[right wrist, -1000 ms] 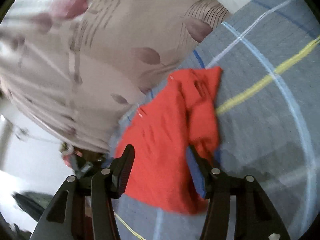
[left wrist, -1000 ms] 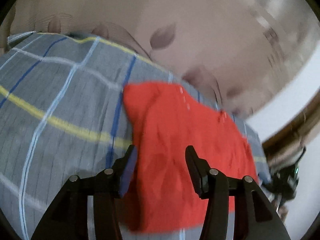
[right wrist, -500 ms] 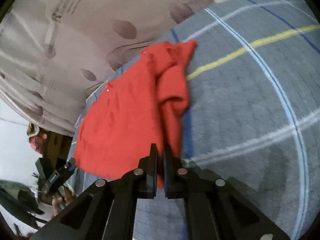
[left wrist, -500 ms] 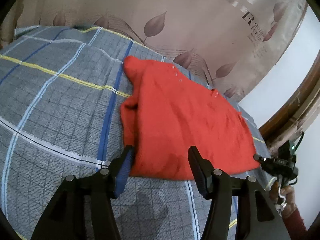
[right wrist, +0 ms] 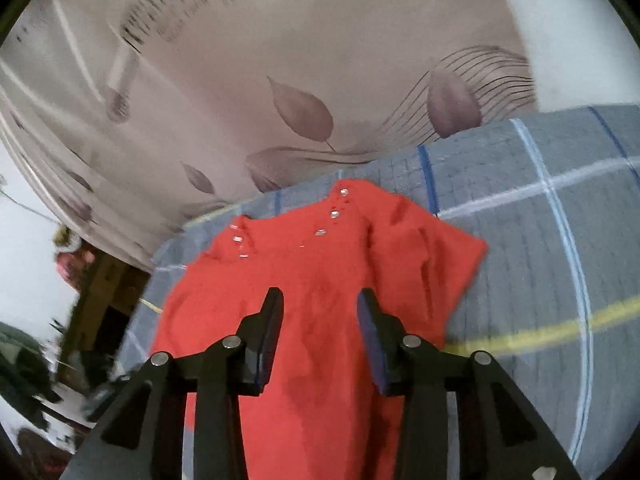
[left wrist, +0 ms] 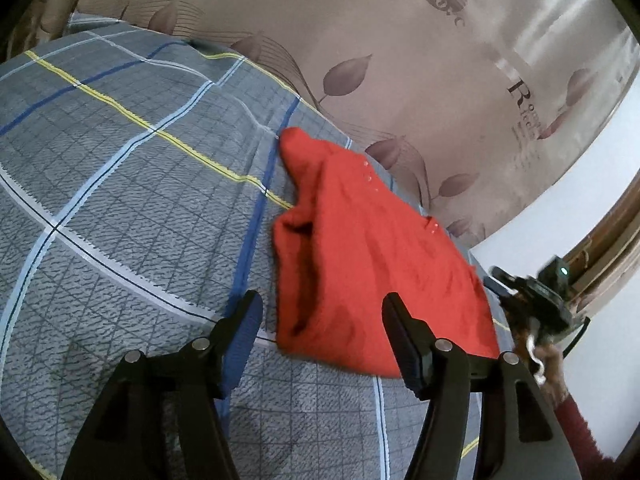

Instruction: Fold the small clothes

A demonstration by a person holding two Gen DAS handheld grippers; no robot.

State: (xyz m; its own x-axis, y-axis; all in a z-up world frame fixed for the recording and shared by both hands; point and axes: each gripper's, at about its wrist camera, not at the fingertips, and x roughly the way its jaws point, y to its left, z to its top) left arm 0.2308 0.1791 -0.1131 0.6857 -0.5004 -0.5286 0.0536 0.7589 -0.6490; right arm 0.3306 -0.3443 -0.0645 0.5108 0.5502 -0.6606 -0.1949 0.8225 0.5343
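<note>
Both grippers hover over a red garment [left wrist: 372, 264] spread on a grey plaid bedsheet [left wrist: 120, 184], and neither grips anything. Left gripper [left wrist: 322, 312] has just been widening its jaws and they stand well apart, released, with the garment's near left corner seen between them but untouched by the pads. Right gripper [right wrist: 320, 310] has also just been opening after a brief clench; its jaws are moderately parted above the middle of the garment [right wrist: 320, 264], pads clear of the cloth. Whether the fingertips brush the fabric is hard to judge. The garment's right-hand sleeve lies folded inward, small shiny studs along its neckline, and its lower hem is cut off behind the right gripper's fingers. Beyond the garment hangs a beige leaf-patterned curtain [left wrist: 400, 60]. To the garment's right in the left view, the other gripper and a dark red sleeve [left wrist: 576, 428] show at the edge, blurred.
</note>
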